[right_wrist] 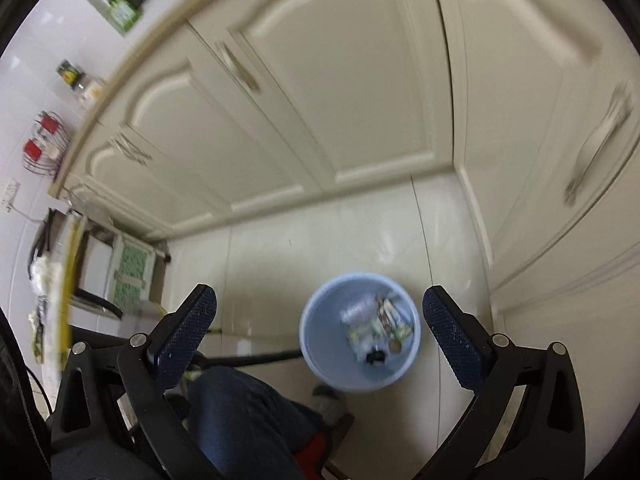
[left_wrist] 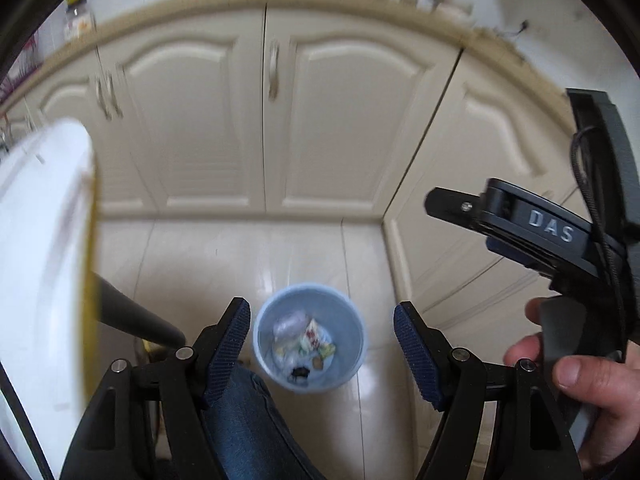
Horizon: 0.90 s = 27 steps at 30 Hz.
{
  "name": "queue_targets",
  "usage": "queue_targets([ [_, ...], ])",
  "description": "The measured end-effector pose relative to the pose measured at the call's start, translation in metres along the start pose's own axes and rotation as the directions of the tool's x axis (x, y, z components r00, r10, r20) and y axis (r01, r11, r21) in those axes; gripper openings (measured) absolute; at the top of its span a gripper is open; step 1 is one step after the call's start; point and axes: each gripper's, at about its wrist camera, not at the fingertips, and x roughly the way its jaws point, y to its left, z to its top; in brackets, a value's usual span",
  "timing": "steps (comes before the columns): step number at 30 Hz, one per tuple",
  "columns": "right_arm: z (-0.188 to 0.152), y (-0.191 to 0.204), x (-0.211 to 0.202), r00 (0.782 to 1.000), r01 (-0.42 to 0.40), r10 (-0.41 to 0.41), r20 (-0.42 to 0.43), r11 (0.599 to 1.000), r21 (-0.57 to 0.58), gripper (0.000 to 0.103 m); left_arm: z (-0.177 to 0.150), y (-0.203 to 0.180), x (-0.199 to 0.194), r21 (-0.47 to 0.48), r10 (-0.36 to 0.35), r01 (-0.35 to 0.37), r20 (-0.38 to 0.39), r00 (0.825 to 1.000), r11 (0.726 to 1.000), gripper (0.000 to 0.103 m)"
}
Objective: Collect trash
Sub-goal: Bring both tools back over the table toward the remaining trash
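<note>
Above the tiled kitchen floor [left_wrist: 192,256], the left hand-held gripper [left_wrist: 320,340] points downward with its two blue-padded fingers [left_wrist: 228,340] spread wide and nothing between them. The right hand-held gripper [right_wrist: 320,336] is also directed downward, fingers [right_wrist: 184,328] wide apart, holding nothing. In the left wrist view, the body of the right hand-held gripper, marked "DAS", appears at the right edge, held by the person's right hand [left_wrist: 576,384].

A light blue trash bin [left_wrist: 310,338] stands upright on the floor, framed between the fingers of each gripper in both views. The trash [left_wrist: 304,340] lies inside the bin at its bottom: crumpled clear plastic, printed wrappers and a small dark item. The individual pieces are blurred and cannot be identified further.

The person's leg in blue jeans [left_wrist: 248,420] occupies the lower centre of both views, near the bin. A dark chair or table leg [left_wrist: 136,320] slants toward the floor at the left.

The white table [left_wrist: 40,260] with a yellow edge fills the left side of the left wrist view. Cream cabinet doors [left_wrist: 192,120] with metal handles [left_wrist: 273,68] stand behind the bin, beneath a beige countertop edge [left_wrist: 180,4].
</note>
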Motion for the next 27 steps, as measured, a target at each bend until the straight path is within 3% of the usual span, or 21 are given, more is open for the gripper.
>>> queue_targets([
  [5, 0.009, 0.047, -0.057, 0.992, -0.025, 0.033, 0.118, 0.997, -0.074, 0.103, -0.012, 0.014, -0.069, -0.014, 0.016, -0.014, 0.139, 0.990, 1.000, 0.076],
  [7, 0.012, 0.070, -0.079, 0.985, -0.045, 0.063, 0.158, 0.993, -0.112, 0.103, -0.022, 0.029, -0.108, -0.033, 0.051, -0.045, 0.210, 0.976, 0.998, 0.079],
  [11, 0.008, 0.118, -0.113, 0.969, -0.068, 0.110, 0.221, 0.979, -0.191, 0.103, -0.041, 0.061, -0.155, -0.087, 0.093, -0.071, 0.280, 0.955, 0.994, 0.084],
  [16, -0.008, 0.191, -0.147, 0.945, -0.090, 0.184, 0.272, 0.942, -0.323, 0.103, -0.079, 0.096, -0.218, -0.186, 0.193, -0.132, 0.365, 0.911, 0.974, 0.098],
  [18, -0.015, 0.211, -0.153, 0.936, -0.111, 0.219, 0.275, 0.927, -0.359, 0.103, -0.102, 0.112, -0.245, -0.247, 0.243, -0.151, 0.399, 0.884, 0.957, 0.102],
  [27, -0.071, 0.317, -0.169, 0.906, -0.170, 0.343, 0.247, 0.831, -0.530, 0.103, -0.175, 0.157, -0.328, -0.436, 0.425, -0.233, 0.419, 0.803, 0.869, 0.102],
])
